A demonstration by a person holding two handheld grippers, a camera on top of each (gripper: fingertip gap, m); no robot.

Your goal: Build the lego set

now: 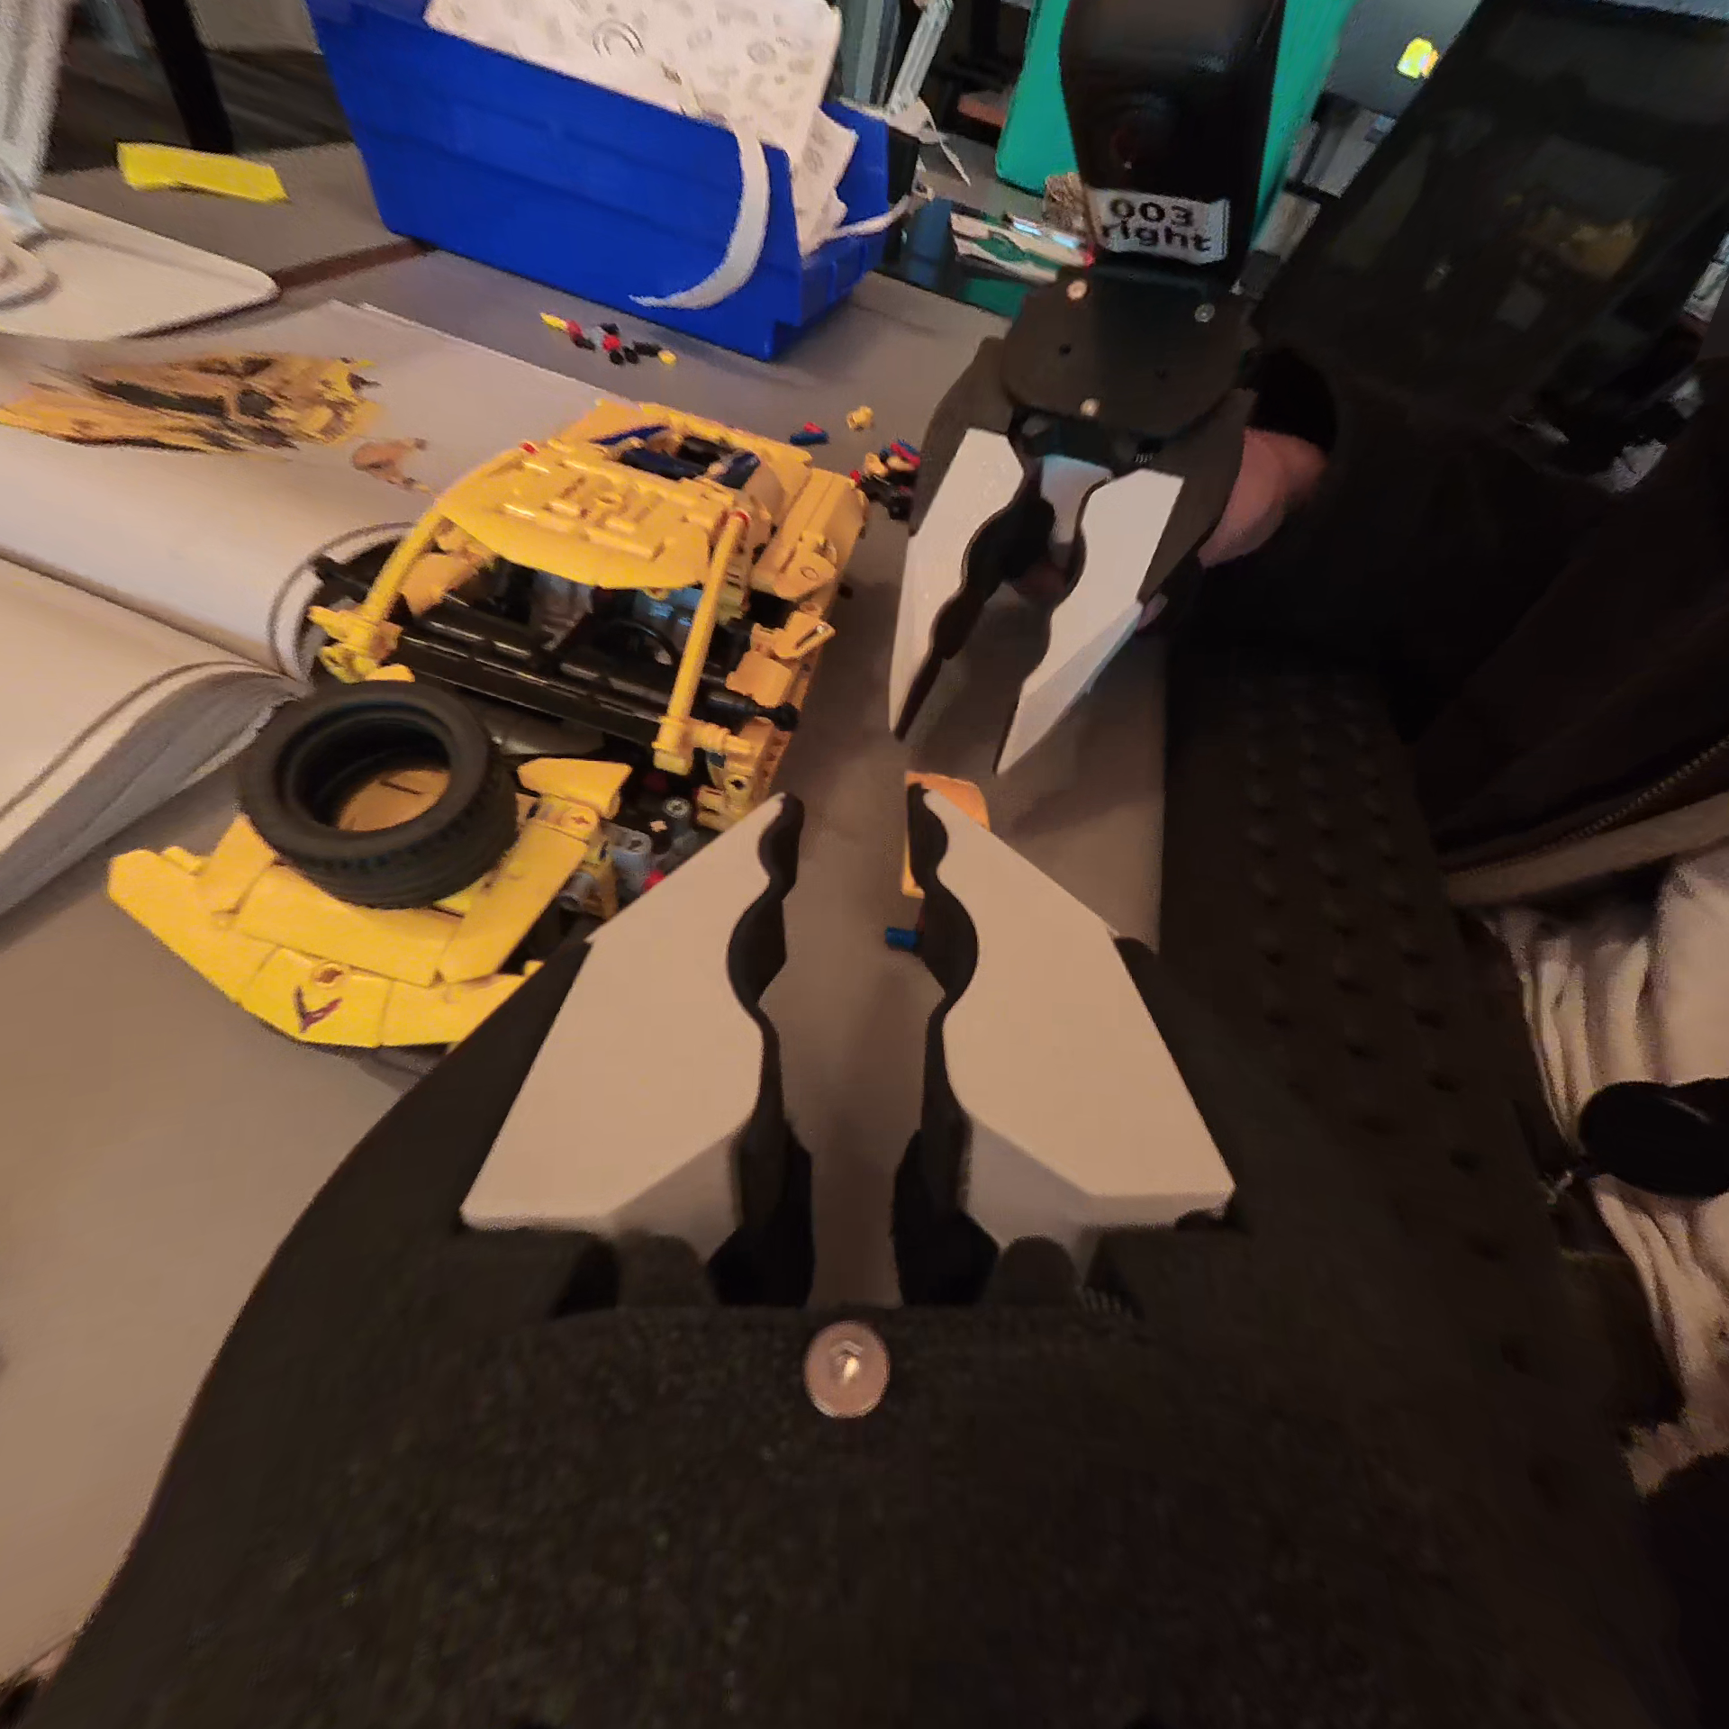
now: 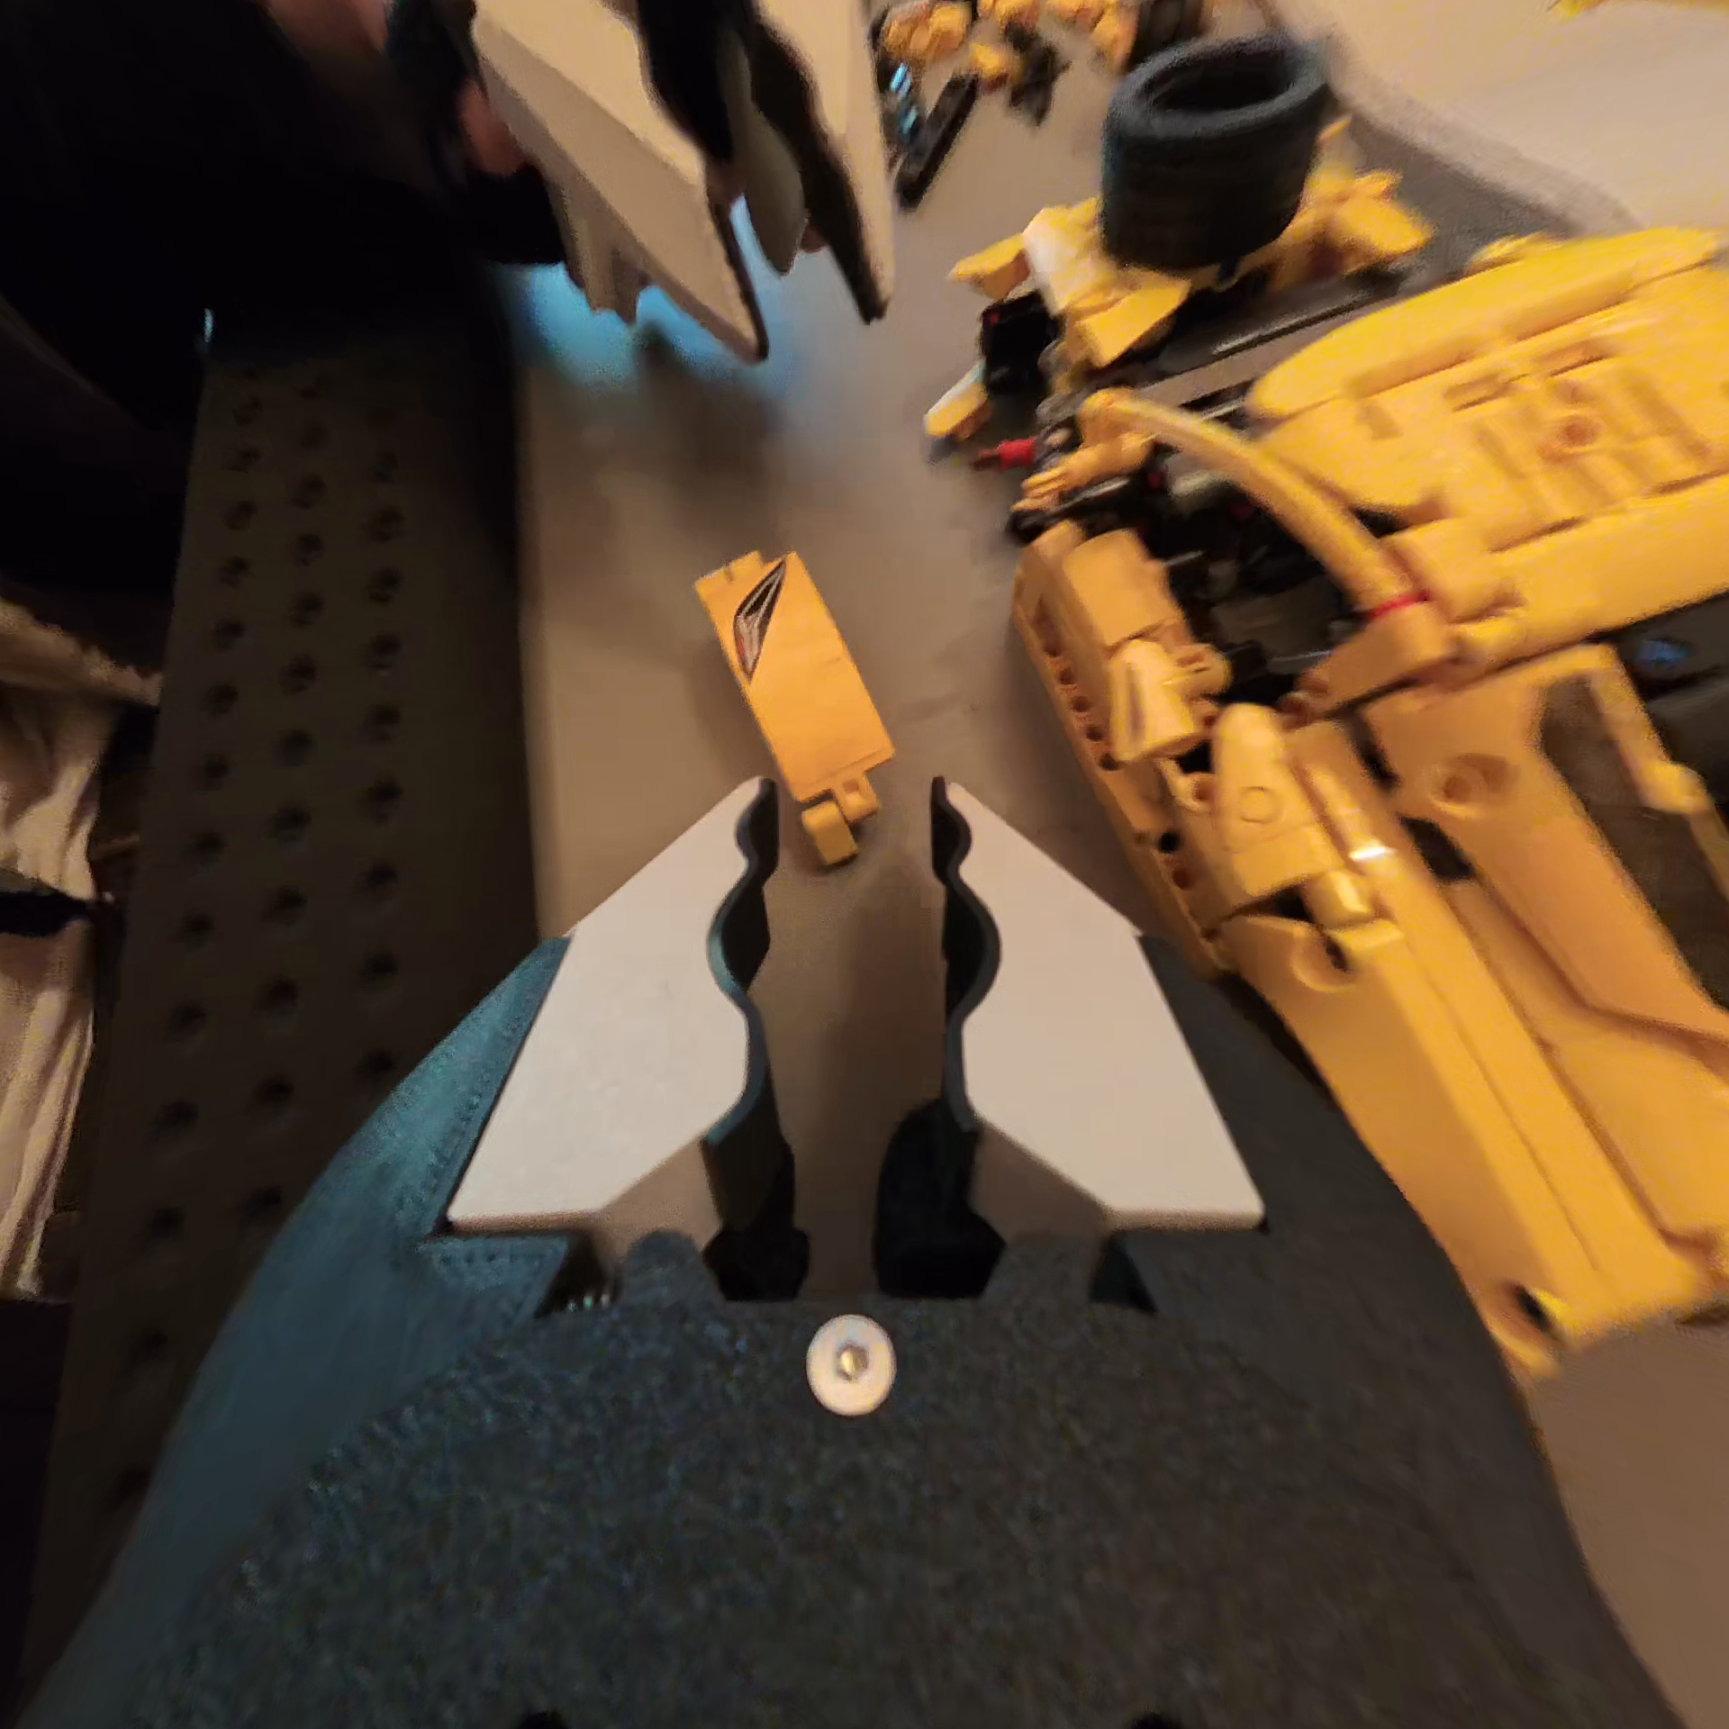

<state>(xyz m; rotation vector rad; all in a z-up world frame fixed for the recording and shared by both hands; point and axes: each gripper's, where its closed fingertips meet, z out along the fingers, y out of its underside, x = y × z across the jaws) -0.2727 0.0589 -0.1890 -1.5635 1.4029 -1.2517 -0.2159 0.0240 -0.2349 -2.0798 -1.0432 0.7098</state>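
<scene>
A yellow lego car (image 1: 599,599) lies on the grey table, also at the right of the right wrist view (image 2: 1403,748). A black tyre (image 1: 379,800) rests on its front bumper (image 1: 309,945); the tyre also shows in the right wrist view (image 2: 1207,154). A loose yellow panel (image 2: 805,692) with a dark emblem lies flat between the two grippers; its edge peeks out behind my left finger (image 1: 964,800). My left gripper (image 1: 853,800) is open and empty, just short of the panel. My right gripper (image 2: 853,786) is open and empty, with the panel's clip end between its tips; it faces me in the left wrist view (image 1: 950,744).
An open instruction book (image 1: 140,524) lies left of the car. A blue bin (image 1: 599,159) with paper stands at the back. Small loose pieces (image 1: 613,341) lie near it. A black perforated strip (image 1: 1329,936) runs along the table's right edge, seen too in the right wrist view (image 2: 299,748).
</scene>
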